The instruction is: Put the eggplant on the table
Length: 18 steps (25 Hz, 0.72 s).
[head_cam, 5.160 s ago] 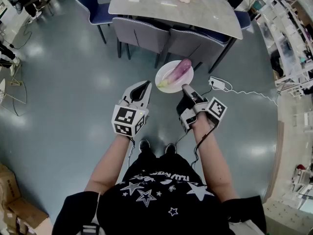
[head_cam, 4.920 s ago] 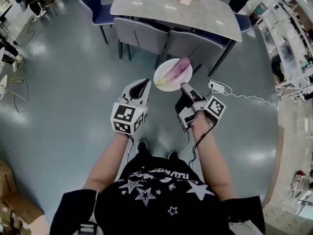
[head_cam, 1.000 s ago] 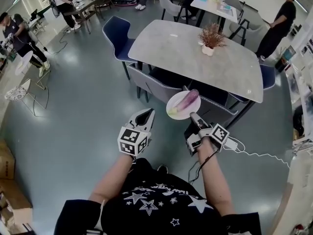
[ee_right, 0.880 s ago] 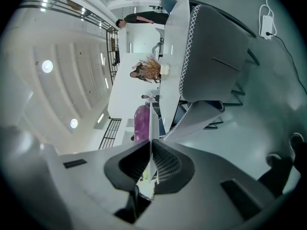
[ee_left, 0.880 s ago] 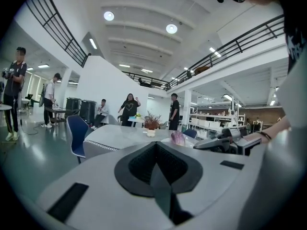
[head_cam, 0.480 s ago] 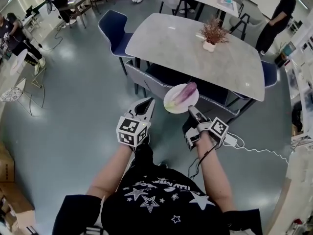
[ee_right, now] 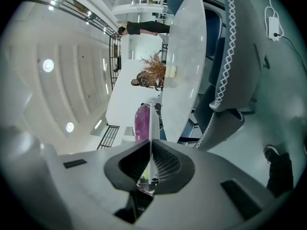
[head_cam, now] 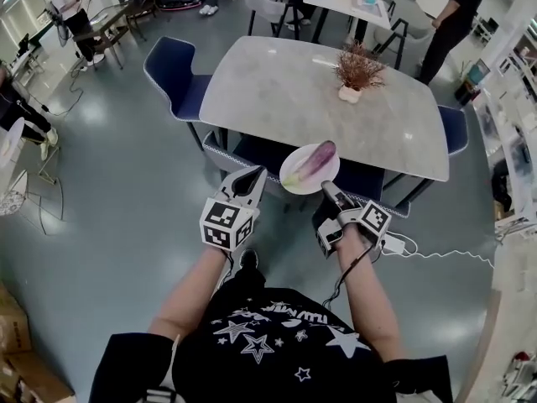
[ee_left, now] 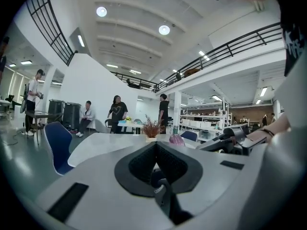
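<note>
- While the table [head_cam: 310, 99] waits ahead, bare but for a plant [head_cam: 357, 70] toward its far edge, chair backs [ee_right: 235, 56] line its near edge, so the carry should go over them, level.
- Plate [head_cam: 294, 183] hangs in the air short of that near edge, right gripper [head_cam: 326, 191] clamped on its near rim. Keep it flat!
- Eggplant [head_cam: 312, 161] lies across the plate's middle, purple end toward the far rim.
- Left gripper [head_cam: 252, 177] has its jaws together on nothing, free to steady the plate's left rim.
</note>
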Available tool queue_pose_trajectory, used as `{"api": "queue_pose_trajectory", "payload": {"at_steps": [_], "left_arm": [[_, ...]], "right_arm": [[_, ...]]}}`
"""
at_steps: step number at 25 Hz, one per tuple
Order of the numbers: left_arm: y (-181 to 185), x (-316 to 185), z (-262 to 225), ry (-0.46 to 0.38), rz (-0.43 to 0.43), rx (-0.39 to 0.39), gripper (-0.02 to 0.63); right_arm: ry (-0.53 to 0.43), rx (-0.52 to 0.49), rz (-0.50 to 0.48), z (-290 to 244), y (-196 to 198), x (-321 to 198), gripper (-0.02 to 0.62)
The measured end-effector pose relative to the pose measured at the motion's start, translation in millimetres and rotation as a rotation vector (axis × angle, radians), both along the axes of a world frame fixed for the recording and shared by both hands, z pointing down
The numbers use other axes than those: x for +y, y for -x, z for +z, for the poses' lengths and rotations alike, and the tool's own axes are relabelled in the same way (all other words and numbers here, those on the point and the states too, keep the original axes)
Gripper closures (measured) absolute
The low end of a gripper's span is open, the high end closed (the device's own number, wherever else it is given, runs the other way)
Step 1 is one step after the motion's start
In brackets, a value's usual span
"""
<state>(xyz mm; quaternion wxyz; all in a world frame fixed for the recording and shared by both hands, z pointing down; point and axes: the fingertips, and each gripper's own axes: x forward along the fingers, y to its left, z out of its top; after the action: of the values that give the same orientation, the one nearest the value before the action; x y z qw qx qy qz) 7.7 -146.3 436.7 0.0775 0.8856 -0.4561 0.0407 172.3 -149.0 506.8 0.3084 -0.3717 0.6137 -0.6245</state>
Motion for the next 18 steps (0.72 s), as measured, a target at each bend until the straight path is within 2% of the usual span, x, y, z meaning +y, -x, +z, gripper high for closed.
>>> {"api": "queue_pose_trajectory", "payload": {"at_steps": [8, 18], "left_arm": [[47.5, -75.3, -11.0, 0.003, 0.054, 0.004, 0.598], [64.2, -116.0, -11.9, 0.000, 0.092, 0.042, 0.598]], "right_arm": [[-0.005, 0.000, 0.045, -13.9, 49.7, -69.8, 0.575], [0.012, 0.009, 0.082, -9.0, 68.4, -99.5, 0.575]]}}
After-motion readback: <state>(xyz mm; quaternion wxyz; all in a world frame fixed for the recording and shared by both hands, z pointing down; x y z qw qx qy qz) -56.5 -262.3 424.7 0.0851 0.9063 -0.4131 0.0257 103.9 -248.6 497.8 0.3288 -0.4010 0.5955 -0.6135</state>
